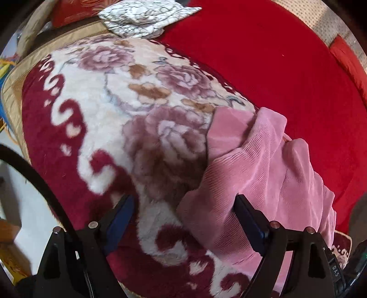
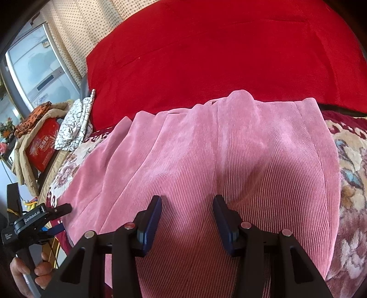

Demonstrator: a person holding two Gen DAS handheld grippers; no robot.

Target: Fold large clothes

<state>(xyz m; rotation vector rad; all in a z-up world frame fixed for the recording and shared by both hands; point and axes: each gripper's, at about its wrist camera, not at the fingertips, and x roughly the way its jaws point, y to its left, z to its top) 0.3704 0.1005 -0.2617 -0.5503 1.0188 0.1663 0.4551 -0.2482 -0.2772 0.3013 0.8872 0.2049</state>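
Observation:
A pink corduroy garment (image 2: 206,160) lies spread on a floral plush blanket (image 1: 110,119), with ridges and folds running away from me. My right gripper (image 2: 187,201) stands over the garment's near part. Its jaws are partly apart and no fabric is pinched between them. In the left wrist view the garment (image 1: 263,165) lies bunched at the right. My left gripper (image 1: 183,200) is open wide over its left edge, where pink cloth meets blanket. The right wrist view also shows the left gripper (image 2: 64,219) at the garment's left edge, held by a hand (image 2: 27,272).
A red velvet cover (image 2: 218,57) lies beyond the garment. A white crackle-patterned cloth (image 1: 142,18) sits at the blanket's far corner. At the left of the right wrist view are a red box (image 2: 42,146), a beige coat (image 2: 23,160) and a glass door (image 2: 34,64).

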